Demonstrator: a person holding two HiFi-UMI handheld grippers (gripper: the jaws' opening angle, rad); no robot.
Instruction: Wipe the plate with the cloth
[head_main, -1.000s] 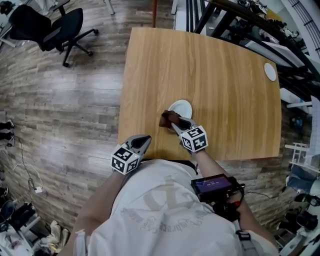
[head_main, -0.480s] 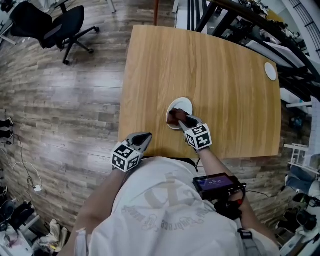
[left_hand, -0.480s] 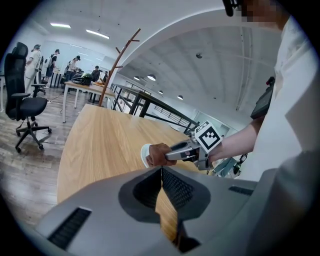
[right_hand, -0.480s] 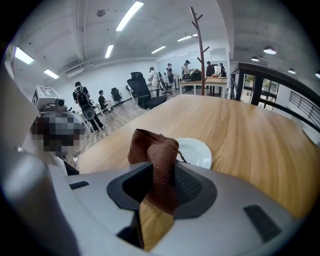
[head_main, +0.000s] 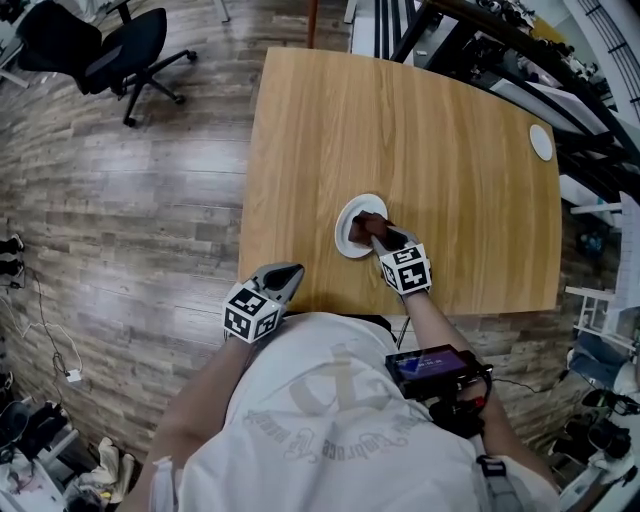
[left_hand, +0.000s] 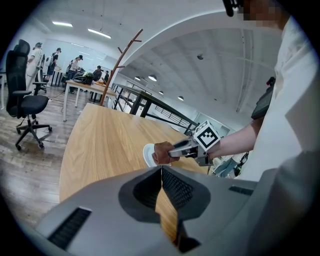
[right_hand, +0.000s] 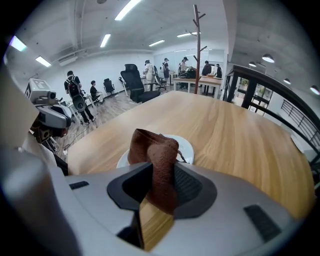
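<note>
Open-plan office, grey plank floor (head_main: 130, 230).
Black office chair (head_main: 95, 50) off the tabletop's (head_main: 450, 130) far-left corner, dark railing (head_main: 500, 45) past its right edge, ceiling strip lights (right_hand: 131, 7), seemingly a coat stand (right_hand: 198, 40) beyond.

Looks like a big open-plan office: way out past the right claw (right_hand: 159, 186) there's people (right_hand: 149, 69) standing round desks (right_hand: 200, 79), a wooden coat stand (right_hand: 198, 45) and strip lights (right_hand: 131, 6) overhead. Off to the left of the left claw (left_hand: 161, 179) sits a black swivel chair (left_hand: 22, 100) on wood-plank flooring (left_hand: 22, 167).
</note>
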